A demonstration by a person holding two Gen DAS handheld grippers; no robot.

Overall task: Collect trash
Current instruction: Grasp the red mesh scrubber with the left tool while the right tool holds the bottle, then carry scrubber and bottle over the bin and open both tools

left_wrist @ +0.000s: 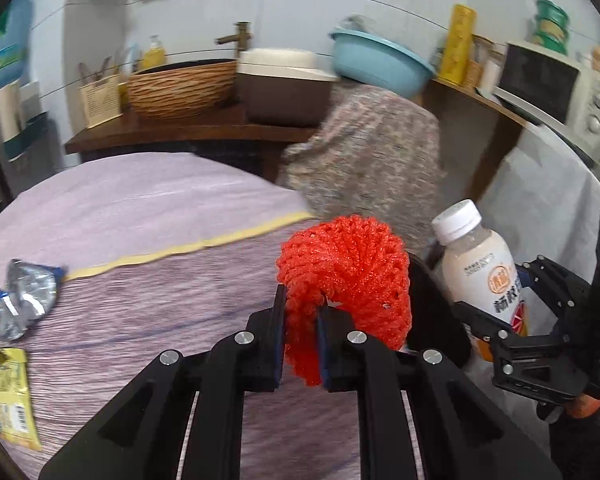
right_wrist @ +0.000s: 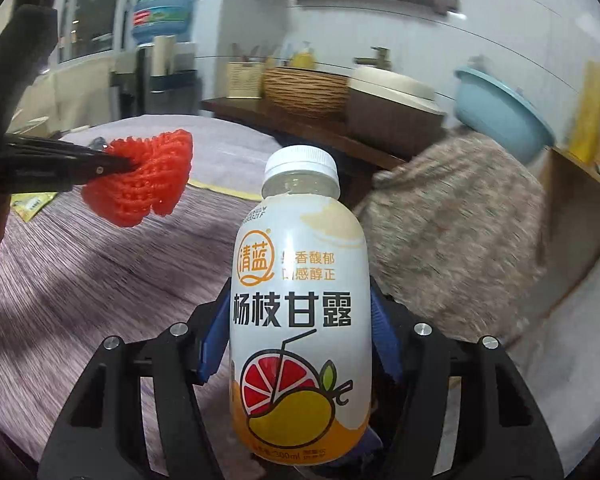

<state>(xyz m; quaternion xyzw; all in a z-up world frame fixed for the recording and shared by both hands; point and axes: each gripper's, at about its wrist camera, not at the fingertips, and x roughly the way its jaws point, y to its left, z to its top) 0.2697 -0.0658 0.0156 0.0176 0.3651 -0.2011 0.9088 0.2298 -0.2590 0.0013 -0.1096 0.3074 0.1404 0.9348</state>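
My left gripper (left_wrist: pixel 302 320) is shut on a red foam fruit net (left_wrist: pixel 346 272) and holds it above the purple tablecloth (left_wrist: pixel 140 208). The net also shows in the right wrist view (right_wrist: pixel 148 176), at the tip of the left gripper (right_wrist: pixel 116 166). My right gripper (right_wrist: pixel 298 332) is shut on a white drink bottle (right_wrist: pixel 300 300) with a white cap, held upright. The bottle also shows at the right of the left wrist view (left_wrist: pixel 480 264), in the right gripper (left_wrist: pixel 500 320). A crumpled silver wrapper (left_wrist: pixel 24 300) and a yellow packet (left_wrist: pixel 10 396) lie on the cloth at the left.
A chair with a patterned cover (left_wrist: pixel 372 152) stands beyond the table. Behind it a wooden counter (left_wrist: pixel 188 132) carries a woven basket (left_wrist: pixel 180 88), a brown basin (left_wrist: pixel 284 92) and a blue basin (left_wrist: pixel 380 60). A microwave (left_wrist: pixel 556 84) is at the right.
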